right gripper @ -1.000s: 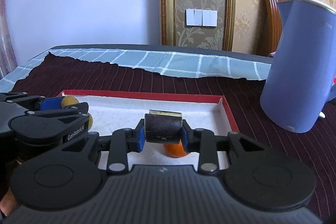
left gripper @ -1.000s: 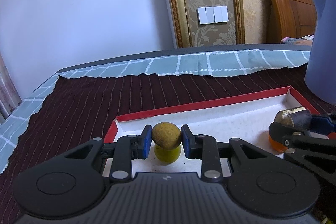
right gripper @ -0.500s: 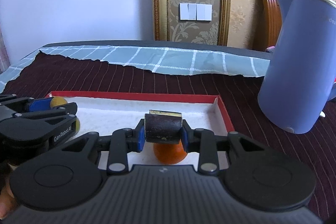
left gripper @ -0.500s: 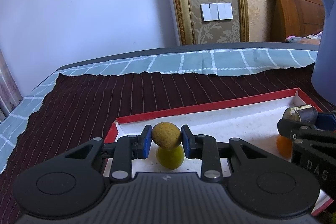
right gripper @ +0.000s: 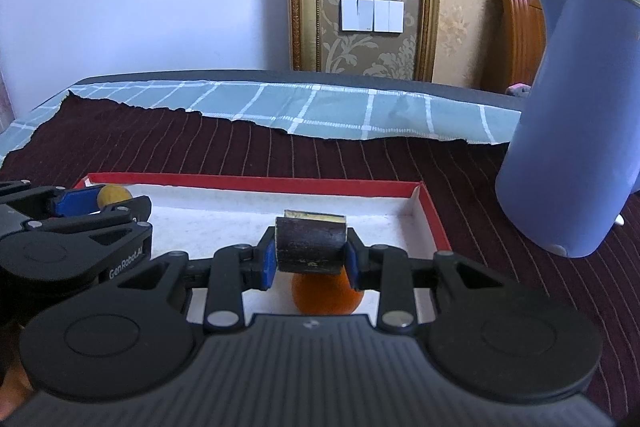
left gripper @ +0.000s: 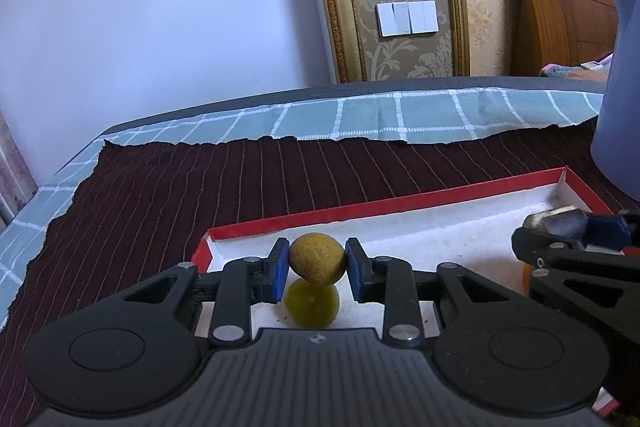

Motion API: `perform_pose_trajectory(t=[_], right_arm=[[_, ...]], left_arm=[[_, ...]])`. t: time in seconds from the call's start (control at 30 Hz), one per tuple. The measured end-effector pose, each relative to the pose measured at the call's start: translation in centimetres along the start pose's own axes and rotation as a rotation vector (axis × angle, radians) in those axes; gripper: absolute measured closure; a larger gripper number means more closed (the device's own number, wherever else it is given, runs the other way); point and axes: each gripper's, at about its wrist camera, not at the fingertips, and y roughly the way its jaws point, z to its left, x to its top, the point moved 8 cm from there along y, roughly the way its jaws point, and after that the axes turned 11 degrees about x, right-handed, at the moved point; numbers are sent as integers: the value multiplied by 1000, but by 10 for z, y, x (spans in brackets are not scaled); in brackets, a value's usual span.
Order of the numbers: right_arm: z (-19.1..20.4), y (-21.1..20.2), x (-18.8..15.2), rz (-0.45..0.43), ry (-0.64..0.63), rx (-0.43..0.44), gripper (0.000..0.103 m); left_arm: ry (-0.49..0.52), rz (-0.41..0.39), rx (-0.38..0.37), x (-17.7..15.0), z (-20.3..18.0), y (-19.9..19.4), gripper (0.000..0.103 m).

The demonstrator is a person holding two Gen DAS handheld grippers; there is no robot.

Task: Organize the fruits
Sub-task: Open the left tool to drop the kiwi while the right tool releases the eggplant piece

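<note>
My left gripper (left gripper: 317,269) is shut on a tan round fruit (left gripper: 317,259), holding it just above a yellow-green fruit (left gripper: 312,307) that lies in the left end of the red-rimmed white tray (left gripper: 400,203). A dark brown cylindrical piece (right gripper: 310,245) with a yellowish end sits between the pads of my right gripper (right gripper: 309,263). Its jaws are opening, though the pads still touch the piece. Directly under it an orange (right gripper: 326,297) rests on the tray (right gripper: 256,183) floor. The left gripper (right gripper: 100,199) shows at the far left of the right wrist view.
A tall blue jug (right gripper: 568,131) stands on the dark striped cloth just right of the tray. A teal checked cloth (left gripper: 400,115) covers the table's far edge. Beyond are a wall, a gold frame and a wooden headboard.
My right gripper has eased forward and down, so the orange shows larger beneath the dark piece. The left gripper still holds the tan fruit in about the same spot.
</note>
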Motion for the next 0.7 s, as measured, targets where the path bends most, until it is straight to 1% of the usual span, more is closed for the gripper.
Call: perform_pose_trajectory(t=[0.07,0.17,0.33,0.37,0.4,0.43,0.47,0.5,0.53,0.57,0.6,0.63,0.67,0.7], right_arm=[[0,-1,2,-12,-12,-12,62],[0,-3,4,-14,-16,-9,62],[-1,-8,4,-31,-7,-11,56],[-2,-10,4,-35,-4,-11,53],[-2,-11,3,-38,-4,-13,50],[-3,-13,2,-42,-5,-16,43],[-3,-16,2,-51,-5,-20,39],[-5,-19,2,-59,-3,-28,36],[-6,-22,1,-67,1,-33,33],[-7,-26,1,-76,8,-32,26],[-9,-29,0,-85,16,-33,21],[-11,-33,-1,-92,25,-36,19],[-13,-37,-2,-98,33,-43,13],[-15,-42,-3,-107,40,-53,11]], left_arm=[[-2,11,-2,0,-1,1,74],[-13,22,-10,1,0,2,73],[3,3,0,2,-1,-1,72],[1,7,-4,2,-1,-2,64],[-4,6,-9,2,-1,-2,51],[-12,0,-7,2,0,-3,45],[-18,-13,4,3,1,-4,35],[-20,-28,15,4,2,-6,32],[-18,-43,25,5,3,-8,32],[-14,-48,27,6,3,-9,32],[-13,-48,21,6,3,-11,32],[-16,-47,14,6,4,-12,32],[-20,-47,10,6,4,-14,32],[-20,-48,7,5,4,-16,32]])
